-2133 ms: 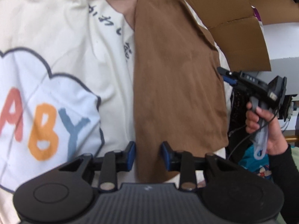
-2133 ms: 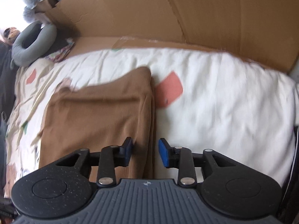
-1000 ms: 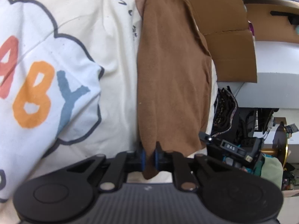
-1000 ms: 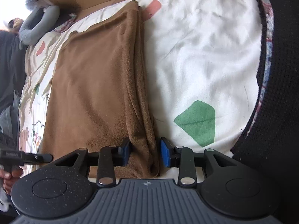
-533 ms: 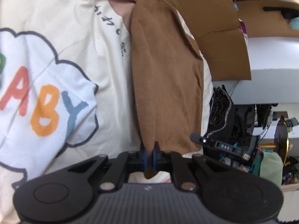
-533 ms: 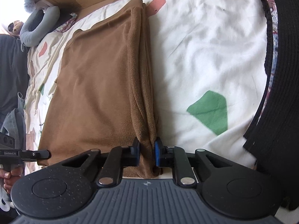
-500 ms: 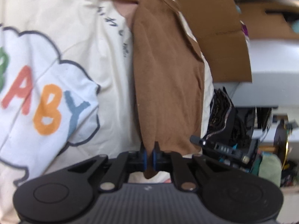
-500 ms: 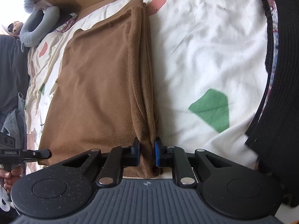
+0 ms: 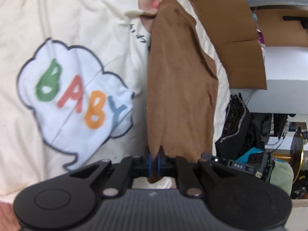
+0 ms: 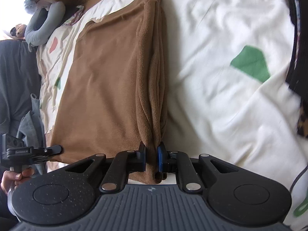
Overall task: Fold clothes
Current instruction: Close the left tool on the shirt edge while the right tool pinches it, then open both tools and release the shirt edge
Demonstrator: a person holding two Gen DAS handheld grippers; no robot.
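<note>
A brown fleece garment lies folded lengthwise on a cream bed cover. My left gripper is shut on its near corner, and the cloth pulls up into a taut point between the blue pads. In the right wrist view the same garment shows its stacked folded edge on the right side. My right gripper is shut on the near end of that edge, with the fleece bunched between the pads. Each gripper shows in the other's view: the right one and the left one, held by a hand.
The cover carries a pale cloud print with the letters BABY and a green patch. Cardboard sheets stand past the bed. A grey neck pillow lies at the far end. Dark cloth hangs at the bed's right edge.
My right gripper's jaws closed onto the garment's folded edge. Both grippers rose and drew back with the near corners, so the near end of the cloth now lifts off the cover.
</note>
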